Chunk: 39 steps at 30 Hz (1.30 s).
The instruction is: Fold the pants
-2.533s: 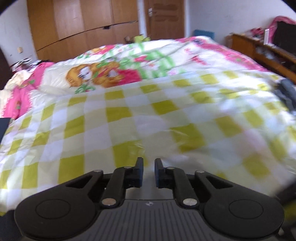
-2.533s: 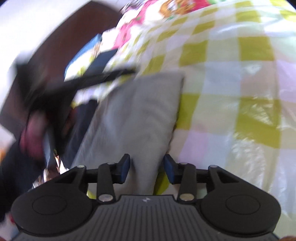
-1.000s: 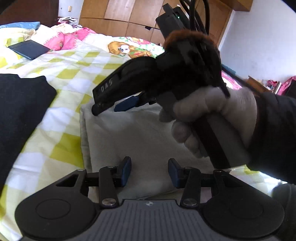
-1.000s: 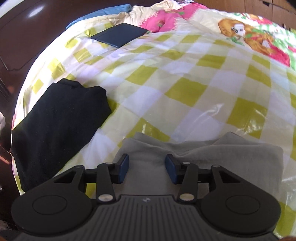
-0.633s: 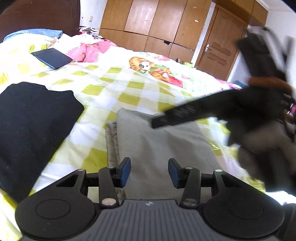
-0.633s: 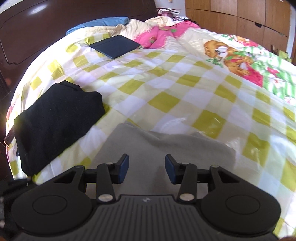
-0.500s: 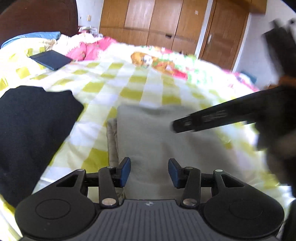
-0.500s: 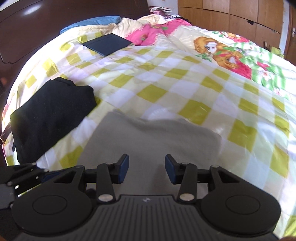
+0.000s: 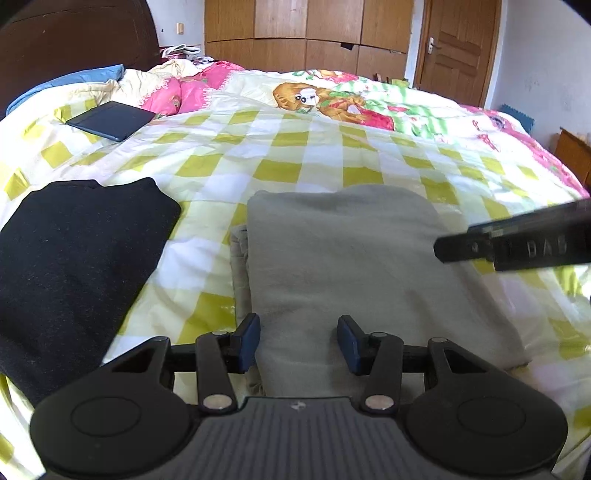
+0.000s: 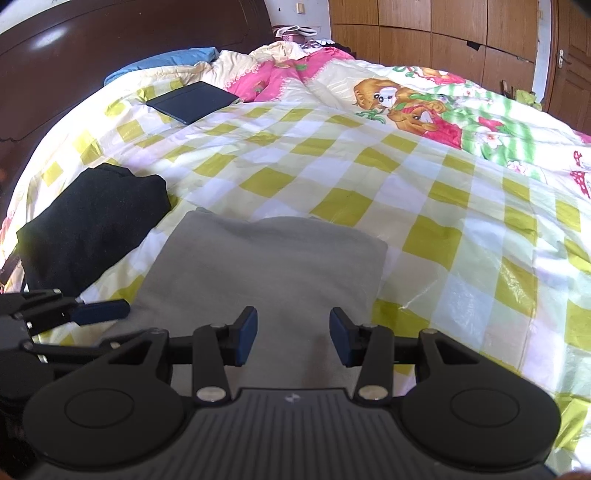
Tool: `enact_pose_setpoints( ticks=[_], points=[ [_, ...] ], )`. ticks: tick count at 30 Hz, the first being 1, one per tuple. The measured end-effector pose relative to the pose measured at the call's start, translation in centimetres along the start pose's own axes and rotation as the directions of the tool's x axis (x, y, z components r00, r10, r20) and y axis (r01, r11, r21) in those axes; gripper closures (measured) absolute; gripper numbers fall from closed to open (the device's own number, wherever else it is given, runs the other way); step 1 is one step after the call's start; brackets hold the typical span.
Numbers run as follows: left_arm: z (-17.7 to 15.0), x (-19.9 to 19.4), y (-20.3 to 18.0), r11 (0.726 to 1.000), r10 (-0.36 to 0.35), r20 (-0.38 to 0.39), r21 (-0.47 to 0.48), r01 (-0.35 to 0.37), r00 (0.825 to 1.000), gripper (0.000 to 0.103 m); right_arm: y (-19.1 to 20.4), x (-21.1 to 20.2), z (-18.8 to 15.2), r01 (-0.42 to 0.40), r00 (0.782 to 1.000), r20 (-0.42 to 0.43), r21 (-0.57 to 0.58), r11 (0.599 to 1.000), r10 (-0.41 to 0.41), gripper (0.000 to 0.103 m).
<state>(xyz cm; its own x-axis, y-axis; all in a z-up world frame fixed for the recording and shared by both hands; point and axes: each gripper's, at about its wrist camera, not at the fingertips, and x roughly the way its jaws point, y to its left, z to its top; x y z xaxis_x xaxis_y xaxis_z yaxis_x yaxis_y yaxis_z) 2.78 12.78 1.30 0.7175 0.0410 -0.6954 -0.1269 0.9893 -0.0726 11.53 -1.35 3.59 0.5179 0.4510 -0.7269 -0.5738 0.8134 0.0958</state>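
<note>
- The grey pants (image 9: 343,258) lie folded into a compact rectangle on the yellow-and-white checked bedspread (image 9: 295,155), near the front edge of the bed.
- In the left wrist view a lower layer of the same grey cloth sticks out a little along the rectangle's left side, so the fold is not quite flush there.
- The left gripper (image 9: 298,343) hangs over the near end of the pants, angled downward; its jaws are opening, and the blue pads stand apart with cloth seen between them. Whether the pads brush the fabric is hard to judge from this angle, but they do not pinch it.
- The right gripper (image 10: 293,336) hovers over the near part of the pants (image 10: 266,266) too, jaws parted and clamping nothing.
- In the right wrist view the left gripper's blue fingertip (image 10: 101,310) shows at the lower left, beside the left edge of the pants.
- In the left wrist view a black finger of the right gripper (image 9: 517,243) reaches in from the right edge, above the right side of the pants.
- A folded black garment (image 9: 74,266) lies just left of the pants, apart from them by a strip of bedspread.
- A dark blue flat case (image 9: 110,120) rests farther back on the left, near a pink quilt (image 9: 192,92).
- A cartoon-print blanket (image 9: 332,99) covers the far part of the bed, before the wooden wardrobe (image 9: 306,33).
</note>
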Motion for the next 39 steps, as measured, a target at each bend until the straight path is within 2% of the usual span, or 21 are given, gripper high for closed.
enact_pose_setpoints(
  ticks=[6,8,10,12,14,17,20,23,26,27,29,32,34,37,39],
  points=[
    [0.7,0.2,0.0,0.999,0.028,0.015,-0.023,-0.028,0.999,0.043,-1.7,-0.9,-1.4,0.011,1.0,0.01,0.092,0.996,-0.012,0.058],
    [0.6,0.1,-0.2,0.998,0.06,0.01,-0.03,-0.06,0.998,0.043,-2.0,-1.4,-2.4,-0.001,1.0,0.012,0.12,0.993,-0.001,0.058],
    [0.2,-0.6,-0.9,0.999,0.048,0.029,-0.014,-0.047,0.998,0.043,-2.0,-1.6,-3.5,0.0,1.0,-0.006,0.121,0.993,0.001,0.058],
    [-0.2,-0.9,-1.6,0.999,0.036,0.023,0.01,-0.037,0.999,0.038,-2.3,-1.4,-4.8,0.022,0.999,-0.028,0.133,0.991,-0.018,0.058],
    [-0.7,-0.8,-1.9,0.998,0.044,0.023,0.033,-0.045,0.999,0.036,-3.3,-1.2,-5.6,0.03,0.999,-0.047,0.18,0.983,-0.022,0.058],
    [-0.7,-0.7,-1.0,0.999,0.043,0.025,0.013,-0.044,0.999,0.036,-5.4,-1.5,-6.0,-0.003,1.0,-0.024,0.279,0.96,0.011,0.058],
    [-0.2,-0.7,0.4,0.999,0.006,0.042,-0.034,-0.004,0.999,0.036,-6.7,-0.6,-5.6,-0.052,0.998,-0.011,0.338,0.94,0.059,0.056],
    [0.3,0.9,1.2,0.997,-0.06,0.012,-0.057,0.06,0.998,0.036,-7.6,1.5,-4.8,-0.135,0.988,-0.013,0.405,0.904,0.153,0.055],
    [0.3,3.1,1.5,0.994,-0.09,-0.041,-0.067,0.087,0.995,0.035,-7.6,3.1,-4.0,-0.195,0.976,-0.005,0.425,0.884,0.218,0.053],
    [0.2,3.7,1.5,0.994,-0.091,-0.05,-0.066,0.087,0.995,0.034,-7.4,3.3,-3.8,-0.208,0.972,-0.008,0.42,0.884,0.233,0.057],
    [0.2,4.2,1.2,0.995,-0.094,-0.048,-0.05,0.092,0.994,0.034,-7.1,3.4,-3.8,-0.189,0.975,-0.027,0.405,0.895,0.218,0.085],
    [0.4,4.5,0.0,0.996,-0.089,-0.051,-0.019,0.089,0.995,0.035,-8.3,2.3,-4.3,-0.193,0.975,-0.018,0.41,0.891,0.22,0.091],
    [0.8,4.9,-0.9,0.993,-0.122,-0.056,-0.007,0.122,0.991,0.035,-9.6,1.0,-4.8,-0.171,0.981,-0.013,0.409,0.896,0.193,0.092],
    [1.9,6.2,-3.9,0.981,-0.188,-0.066,0.026,0.19,0.98,0.035,-13.1,-0.4,-5.2,-0.1,0.993,-0.013,0.44,0.892,0.117,0.092],
    [2.8,7.4,-6.7,0.972,-0.22,-0.071,0.069,0.224,0.973,0.035,-15.5,-0.7,-4.9,-0.015,0.999,-0.025,0.435,0.9,0.029,0.092]
  ],
)
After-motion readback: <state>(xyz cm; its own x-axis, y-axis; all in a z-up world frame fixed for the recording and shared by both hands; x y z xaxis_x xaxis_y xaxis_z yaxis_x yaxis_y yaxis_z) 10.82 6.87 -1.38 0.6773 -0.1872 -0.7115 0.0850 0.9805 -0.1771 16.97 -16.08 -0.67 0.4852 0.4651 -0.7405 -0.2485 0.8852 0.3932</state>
